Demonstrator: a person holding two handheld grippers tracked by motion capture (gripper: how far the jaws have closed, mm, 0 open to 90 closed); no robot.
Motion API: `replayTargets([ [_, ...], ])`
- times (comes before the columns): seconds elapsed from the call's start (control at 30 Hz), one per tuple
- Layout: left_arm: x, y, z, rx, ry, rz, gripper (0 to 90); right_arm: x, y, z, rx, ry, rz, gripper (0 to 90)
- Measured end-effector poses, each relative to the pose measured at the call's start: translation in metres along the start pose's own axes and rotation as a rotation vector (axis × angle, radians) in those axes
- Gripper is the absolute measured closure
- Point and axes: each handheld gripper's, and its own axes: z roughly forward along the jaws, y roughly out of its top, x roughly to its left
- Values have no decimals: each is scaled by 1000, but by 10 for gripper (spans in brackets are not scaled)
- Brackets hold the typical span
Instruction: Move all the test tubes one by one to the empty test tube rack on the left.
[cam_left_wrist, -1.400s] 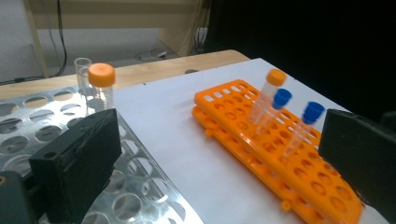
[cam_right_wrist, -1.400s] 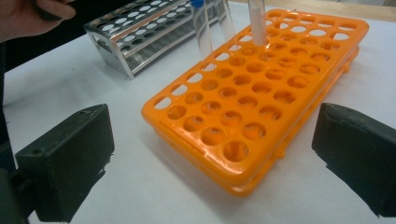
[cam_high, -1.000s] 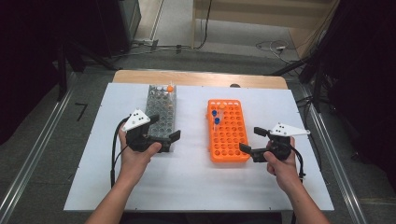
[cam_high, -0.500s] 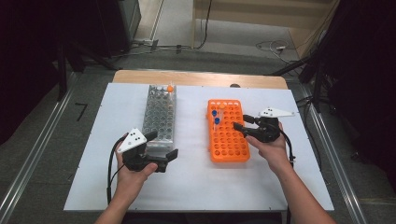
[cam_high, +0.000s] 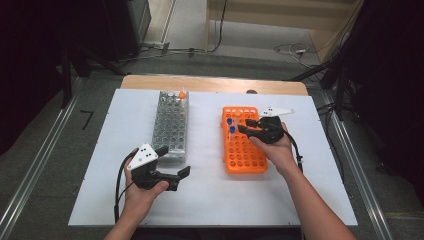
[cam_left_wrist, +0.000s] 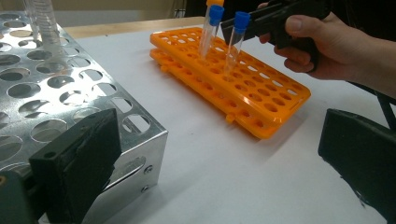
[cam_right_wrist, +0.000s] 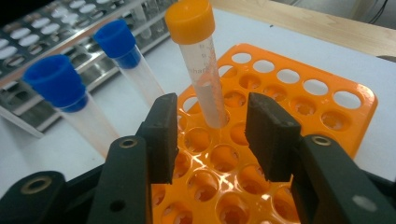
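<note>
Your right gripper (cam_right_wrist: 212, 135) hovers over the far end of the orange plastic tube rack (cam_high: 243, 150), its 2 flat black jaws narrowed by closing just now yet pressing on nothing: the orange-capped tube (cam_right_wrist: 201, 65) stands just beyond the gap between them, clear-walled, cylindrical, with faint printed graduations, seated upright in a round hole. Beside it, 2 blue-capped tubes (cam_right_wrist: 70, 95) of the same clear plastic lean a little in their own holes of that rack, and in the left gripper view your right gripper's tip sits just beside one blue cap (cam_left_wrist: 241, 21). Your left gripper (cam_high: 172, 162) rests low on the smooth white tabletop (cam_high: 210, 200) at the near end of the metal rack (cam_high: 171, 125), jaws spread wide and grasping nothing; one blocky, matte jaw lies just beside that rack's shiny perforated steel corner, whether touching it you cannot tell. Both racks lie side by side, apart, each a flat rectangle punched with rows of round holes.
</note>
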Motion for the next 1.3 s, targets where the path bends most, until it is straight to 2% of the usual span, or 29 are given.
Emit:
replayTargets([
  [0.33, 3, -1, -1, -4, 0, -13, 0, -2, 8, 20, 47, 1, 14, 566],
  [0.63, 4, -2, -3, -10, 7, -19, 0, 2, 10, 30, 76, -28, -28, 649],
  [0.77, 6, -3, -3, -12, 17, -33, 0, 8, 12, 34, 103, -73, -83, 701],
  [0.83, 7, -3, -2, -10, 17, -31, 0, 8, 12, 35, 105, -86, -81, 722],
  [1.03, 4, -4, -1, -4, 5, -19, 0, 7, 12, 31, 82, -81, -67, 729],
  [1.13, 3, -5, 0, 1, -3, -14, 0, 7, 12, 23, 29, -77, -46, 731],
  [1.17, 3, -5, 0, 1, -3, -14, 0, 7, 12, 23, 29, -77, -46, 731],
  [1.23, 2, -5, 1, 7, -5, -9, 0, 7, 14, 13, -25, -70, -28, 731],
  [1.3, 2, -5, 1, 4, -7, -8, 0, 7, 14, 6, -41, -58, -14, 731],
])
